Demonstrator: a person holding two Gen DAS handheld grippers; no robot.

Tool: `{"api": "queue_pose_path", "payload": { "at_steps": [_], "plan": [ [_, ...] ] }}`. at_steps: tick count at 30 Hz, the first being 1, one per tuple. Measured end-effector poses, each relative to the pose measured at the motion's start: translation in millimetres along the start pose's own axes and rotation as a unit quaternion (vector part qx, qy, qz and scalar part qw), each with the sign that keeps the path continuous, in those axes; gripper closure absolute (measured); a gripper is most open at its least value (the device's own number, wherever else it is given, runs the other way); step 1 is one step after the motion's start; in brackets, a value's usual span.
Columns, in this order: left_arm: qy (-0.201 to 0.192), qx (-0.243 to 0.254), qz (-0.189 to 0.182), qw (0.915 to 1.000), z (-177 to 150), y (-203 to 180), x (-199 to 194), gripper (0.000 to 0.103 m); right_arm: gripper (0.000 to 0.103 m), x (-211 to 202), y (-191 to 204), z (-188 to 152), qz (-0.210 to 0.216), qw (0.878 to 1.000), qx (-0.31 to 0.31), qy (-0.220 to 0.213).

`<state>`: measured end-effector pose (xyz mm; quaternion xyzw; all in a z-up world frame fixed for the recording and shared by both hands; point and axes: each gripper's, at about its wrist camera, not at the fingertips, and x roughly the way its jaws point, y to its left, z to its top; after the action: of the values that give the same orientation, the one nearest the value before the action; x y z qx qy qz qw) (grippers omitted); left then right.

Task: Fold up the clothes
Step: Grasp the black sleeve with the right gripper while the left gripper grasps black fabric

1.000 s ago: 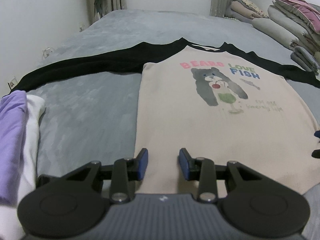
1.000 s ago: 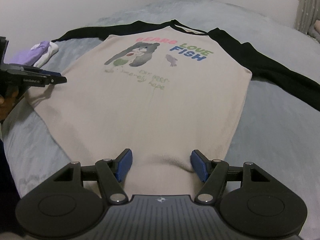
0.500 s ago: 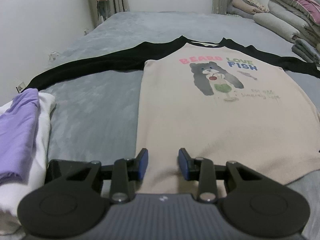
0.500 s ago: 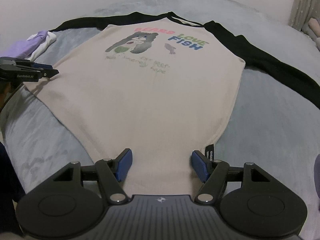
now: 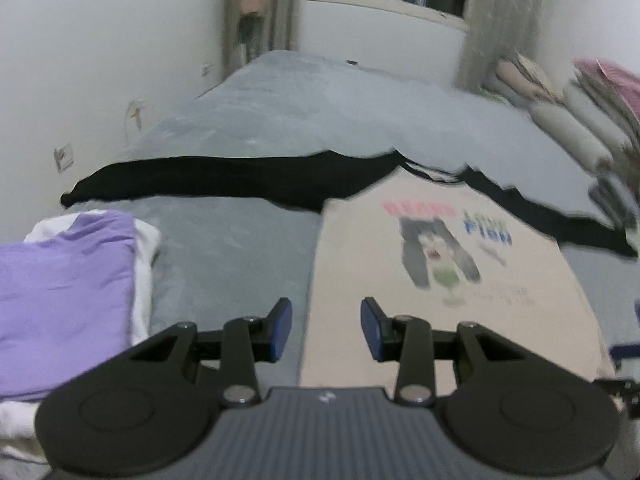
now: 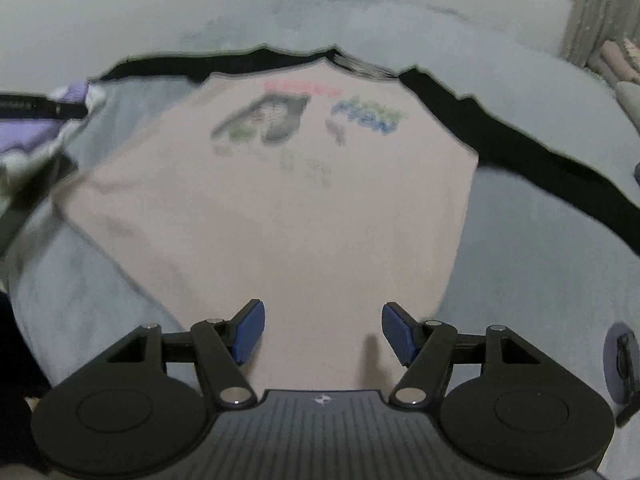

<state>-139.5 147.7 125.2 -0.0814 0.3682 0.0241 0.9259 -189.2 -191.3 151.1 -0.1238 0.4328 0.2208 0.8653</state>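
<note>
Change: both grippers have risen off the shirt's hem; views now blurred.
Left gripper [image 5: 326, 330]: jaws opening, nothing between them.
Right gripper [image 6: 323, 332]: jaws apart, empty.
Shirt [image 6: 288, 216]: flat on the bed [image 5: 320, 120], sleeves out.
Folded pile [image 5: 68, 280]: at left.
Meaning: spreading looks done; first fold not yet begun.

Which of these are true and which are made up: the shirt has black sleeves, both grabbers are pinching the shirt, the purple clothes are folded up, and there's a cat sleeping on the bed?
1. The shirt has black sleeves. True.
2. Both grabbers pinch it. False: the left gripper and right gripper are open, holding nothing.
3. The purple clothes lie folded beside it. True.
4. A cat sleeps on the bed. False: no cat, only a bear print.
</note>
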Motion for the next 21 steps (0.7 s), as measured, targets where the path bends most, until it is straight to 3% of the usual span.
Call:
{"api": "queue_pose_path", "payload": {
  "at_steps": [5, 7, 10, 11, 13, 15, 18, 21],
  "plan": [
    [0.022, -0.045, -0.027, 0.9984, 36, 44, 17, 0.070, 0.039, 0, 18, 32, -0.013, 1.000, 0.025, -0.014],
    [-0.006, -0.041, -0.009, 0.9991, 61, 65, 11, 0.068, 0.039, -11, 24, 54, 0.009, 0.998, 0.015, -0.068],
    [-0.009, -0.050, 0.025, 0.9984, 97, 111, 18, 0.068, 0.040, -8, 27, 78, 0.035, 0.990, 0.033, -0.132],
    [-0.006, -0.057, 0.035, 0.9977, 105, 125, 21, 0.068, 0.043, -1, 30, 86, 0.041, 0.989, 0.033, -0.141],
    [-0.002, -0.081, 0.067, 0.9945, 119, 163, 30, 0.068, 0.070, 27, 49, 101, 0.026, 0.990, -0.021, -0.134],
    [0.006, -0.105, 0.093, 0.9901, 129, 201, 42, 0.068, 0.087, 55, 73, 116, 0.023, 0.988, -0.081, -0.128],
    [0.023, -0.135, 0.117, 0.9837, 133, 257, 62, 0.068, 0.088, 91, 102, 140, 0.039, 0.981, -0.135, -0.135],
    [0.043, -0.152, 0.108, 0.9815, 130, 297, 80, 0.068, 0.087, 126, 124, 168, 0.061, 0.973, -0.169, -0.144]
  ]
}}
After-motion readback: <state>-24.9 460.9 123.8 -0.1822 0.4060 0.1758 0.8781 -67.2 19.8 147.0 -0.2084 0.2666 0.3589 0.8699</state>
